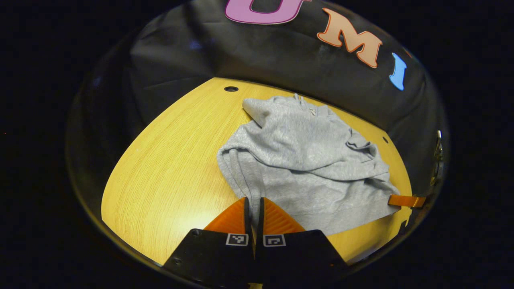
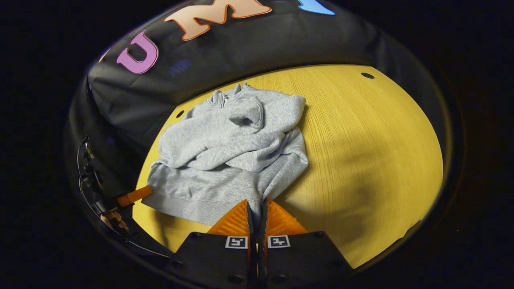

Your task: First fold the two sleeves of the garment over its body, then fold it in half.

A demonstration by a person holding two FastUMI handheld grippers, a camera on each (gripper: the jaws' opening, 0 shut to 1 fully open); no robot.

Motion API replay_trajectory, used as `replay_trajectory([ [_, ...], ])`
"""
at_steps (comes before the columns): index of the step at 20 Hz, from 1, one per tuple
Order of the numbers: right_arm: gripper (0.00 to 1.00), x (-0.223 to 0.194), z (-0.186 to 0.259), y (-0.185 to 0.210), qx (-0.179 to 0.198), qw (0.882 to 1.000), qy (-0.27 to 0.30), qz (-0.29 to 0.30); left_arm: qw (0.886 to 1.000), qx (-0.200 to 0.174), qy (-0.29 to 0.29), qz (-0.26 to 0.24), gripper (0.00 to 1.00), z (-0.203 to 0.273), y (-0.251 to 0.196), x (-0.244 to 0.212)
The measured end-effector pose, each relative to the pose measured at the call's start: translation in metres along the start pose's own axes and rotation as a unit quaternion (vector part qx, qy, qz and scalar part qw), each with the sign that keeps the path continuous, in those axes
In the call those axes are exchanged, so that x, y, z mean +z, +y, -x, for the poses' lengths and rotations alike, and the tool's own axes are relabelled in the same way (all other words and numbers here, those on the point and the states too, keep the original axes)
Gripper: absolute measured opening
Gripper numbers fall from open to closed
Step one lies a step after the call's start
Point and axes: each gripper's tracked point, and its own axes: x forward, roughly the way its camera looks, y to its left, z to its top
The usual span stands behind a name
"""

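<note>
1. Left gripper (image 1: 253, 202): fingers drawn together to a thin slit, clamped on the near hem corner of the grey sweatshirt (image 1: 301, 160), with a strip of cloth pinched between the two pads
2. Right gripper (image 2: 256, 204): fingers likewise pressed nearly together, gripping the other near hem corner of the sweatshirt (image 2: 233, 152), fabric bunched into the slit between them
3. Sweatshirt spread on the yellow wooden table (image 1: 168, 180), collar toward the far black cloth wall, hem toward the grippers
4. Both sleeves lying folded across the body, crossing each other over the chest in thick rolls
5. Seen from the left gripper view, tip of the other gripper at the sweatshirt's far hem corner, near the table's edge
6. Seen from the right gripper view, tip of the other gripper touching the opposite hem corner, with a hand (image 2: 114, 218) behind it in shadow
7. Small round holes (image 2: 367, 75) in the tabletop, well apart from the garment
</note>
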Motion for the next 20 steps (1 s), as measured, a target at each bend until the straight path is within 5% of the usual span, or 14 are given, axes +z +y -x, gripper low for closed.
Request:
replay_trajectory([
  [11,0.04,0.06,0.018,0.026,0.079,0.989,-0.01,-0.123,0.999,-0.033,-0.019,0.023,0.0,0.006,-0.009,0.069],
  [20,0.03,0.114,0.012,0.033,0.136,0.948,0.011,-0.287,0.998,-0.055,-0.007,0.043,0.0,-0.029,-0.008,0.112],
])
